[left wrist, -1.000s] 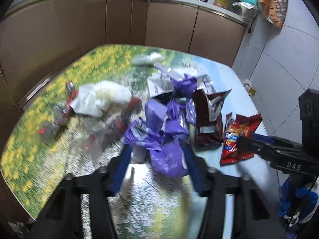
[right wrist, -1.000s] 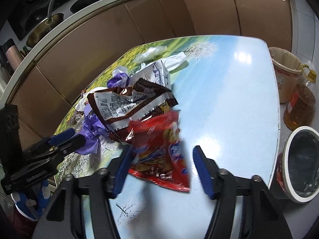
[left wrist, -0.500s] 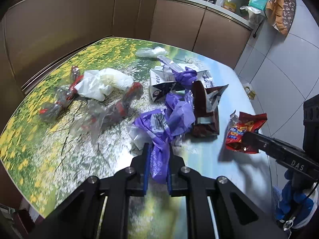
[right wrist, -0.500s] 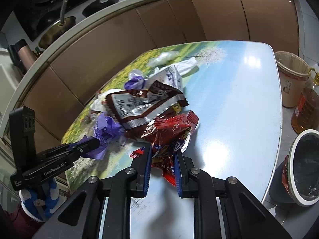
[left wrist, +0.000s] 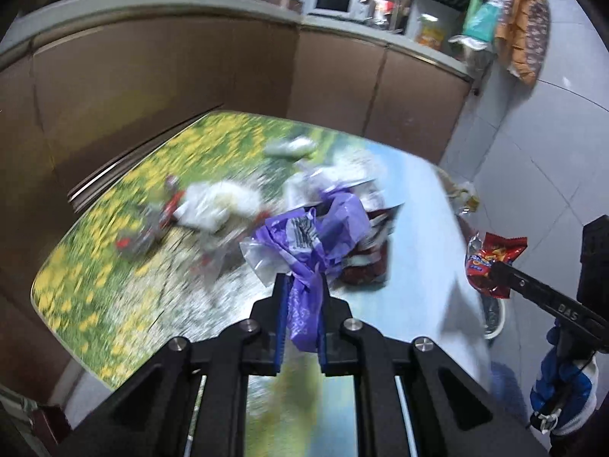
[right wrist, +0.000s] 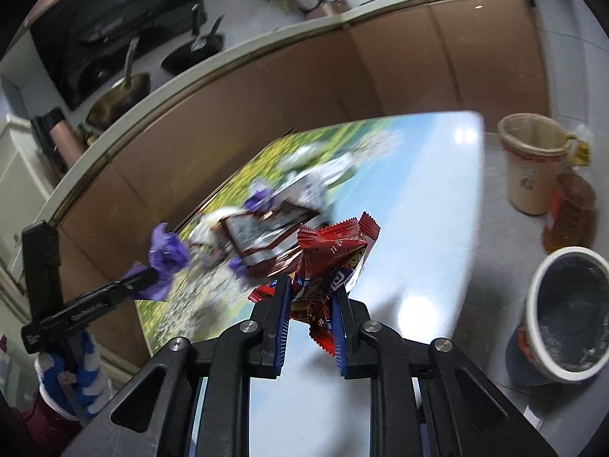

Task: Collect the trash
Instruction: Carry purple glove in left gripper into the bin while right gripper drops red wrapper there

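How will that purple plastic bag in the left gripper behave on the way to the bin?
Probably floppy: the purple plastic bag bunches and droops around the left gripper. Likely very light, since a pinch on one twisted end carries it. It may trail or snag, as a clear wrapper hangs with it.

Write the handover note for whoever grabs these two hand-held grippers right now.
Left hand-held gripper: shut on the purple plastic bag, lifted above the table.
Right hand-held gripper: shut on the red snack wrapper, also off the table.
Black-lined bin stands on the floor to the right, beside the table; nothing dropped in it yet from these two grabs.
Left on the table: the brown snack bag, white plastic bag, and blurred clear and red wrappers.
Next, probably: carry both pieces to the bin, release, return.
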Tool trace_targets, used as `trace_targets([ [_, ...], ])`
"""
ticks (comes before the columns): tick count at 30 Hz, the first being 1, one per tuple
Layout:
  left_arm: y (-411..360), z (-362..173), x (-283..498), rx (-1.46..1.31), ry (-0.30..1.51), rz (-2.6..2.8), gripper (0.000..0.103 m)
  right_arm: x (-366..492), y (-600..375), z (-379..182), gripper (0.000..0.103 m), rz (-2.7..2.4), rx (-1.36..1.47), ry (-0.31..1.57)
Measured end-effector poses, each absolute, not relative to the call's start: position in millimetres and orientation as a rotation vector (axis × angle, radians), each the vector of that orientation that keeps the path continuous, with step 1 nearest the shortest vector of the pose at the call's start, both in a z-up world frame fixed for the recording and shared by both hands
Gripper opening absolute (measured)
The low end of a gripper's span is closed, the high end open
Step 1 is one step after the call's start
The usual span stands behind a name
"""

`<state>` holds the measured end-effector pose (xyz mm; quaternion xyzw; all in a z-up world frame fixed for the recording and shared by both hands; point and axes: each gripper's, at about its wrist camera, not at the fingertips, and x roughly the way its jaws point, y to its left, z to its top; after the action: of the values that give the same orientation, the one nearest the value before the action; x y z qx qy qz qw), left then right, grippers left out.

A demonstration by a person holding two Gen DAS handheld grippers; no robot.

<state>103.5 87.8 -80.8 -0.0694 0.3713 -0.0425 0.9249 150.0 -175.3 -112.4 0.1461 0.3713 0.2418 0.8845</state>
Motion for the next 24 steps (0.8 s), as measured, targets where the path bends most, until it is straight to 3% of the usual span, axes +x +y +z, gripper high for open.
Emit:
trace_targets([
  [7, -7, -59, 139, -0.063, 0.756, -0.316, 0.012, 138, -275, -105, 0.02, 0.263, 0.353, 0.701],
  [13, -131, -60, 177, 0.004, 0.796, -0.556, 0.012, 140, -352, -123, 0.02, 0.046, 0.356, 0.714],
  [18, -230, -82, 219, 0.038, 0.876, -0.666, 0.012, 158, -392, -153, 0.02, -0.056, 0.335, 0.777],
  [24, -321, -145, 277, 0.037, 1.046, -0.715, 0.012, 187, -419, -203, 0.021, -0.156, 0.269, 0.88],
])
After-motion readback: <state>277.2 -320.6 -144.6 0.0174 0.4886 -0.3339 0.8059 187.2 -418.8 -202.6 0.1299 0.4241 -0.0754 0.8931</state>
